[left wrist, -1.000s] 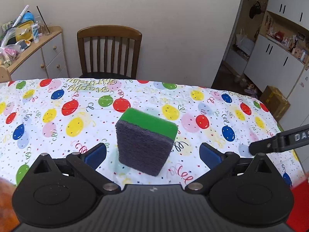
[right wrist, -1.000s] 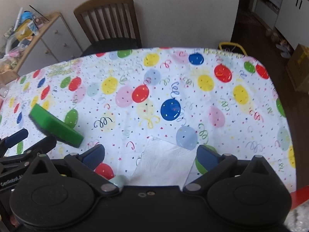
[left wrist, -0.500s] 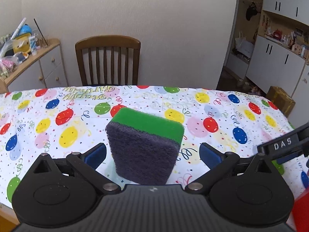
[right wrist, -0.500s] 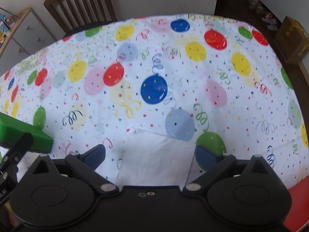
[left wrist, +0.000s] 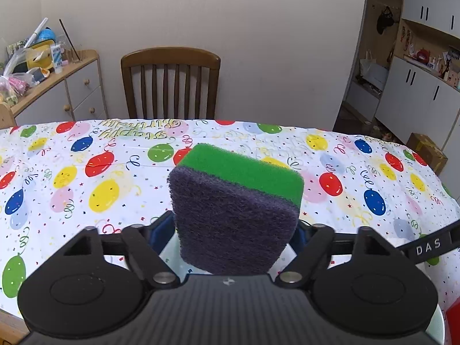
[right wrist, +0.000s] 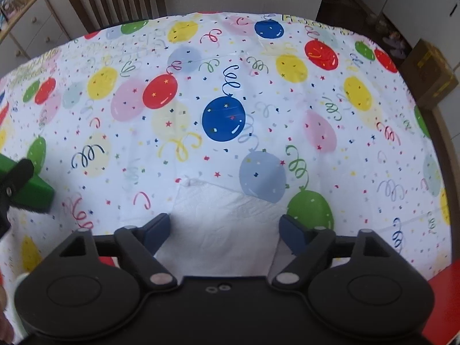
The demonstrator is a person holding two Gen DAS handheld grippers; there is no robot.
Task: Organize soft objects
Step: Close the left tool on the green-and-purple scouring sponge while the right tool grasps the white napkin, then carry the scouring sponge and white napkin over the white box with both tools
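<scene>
Tablecloth (left wrist: 86,189), white and printed with coloured balloons, streamers and confetti, is spread over the whole table and fills most of both views. A wooden chair (left wrist: 171,83) with a slatted back is set at the far edge of the table, against a plain wall. A sideboard (left wrist: 74,86) with drawers is seen to the left of the chair, its top crowded with small items. White cabinets (left wrist: 414,92) and a cardboard box (left wrist: 428,152) on the floor are seen at the right.

A sponge (left wrist: 235,212), green foam backed with a dark scouring layer, is stood on edge on the tablecloth, tilted slightly, with the dark face turned toward the left wrist camera. It is placed between the fingers of the left gripper (left wrist: 233,233), whose jaws are closing around it; the blue pads are seen just at its two sides, but whether they already press on it cannot be told. In the right wrist view, a corner of the same sponge is seen at the left edge.

A folded white paper napkin (right wrist: 221,224) is laid flat on the tablecloth beneath the right gripper (right wrist: 222,230). The jaws of that gripper are closing, with the napkin lying between the blue pads; the pads are held apart from each other and are not seen to be pinching it.
</scene>
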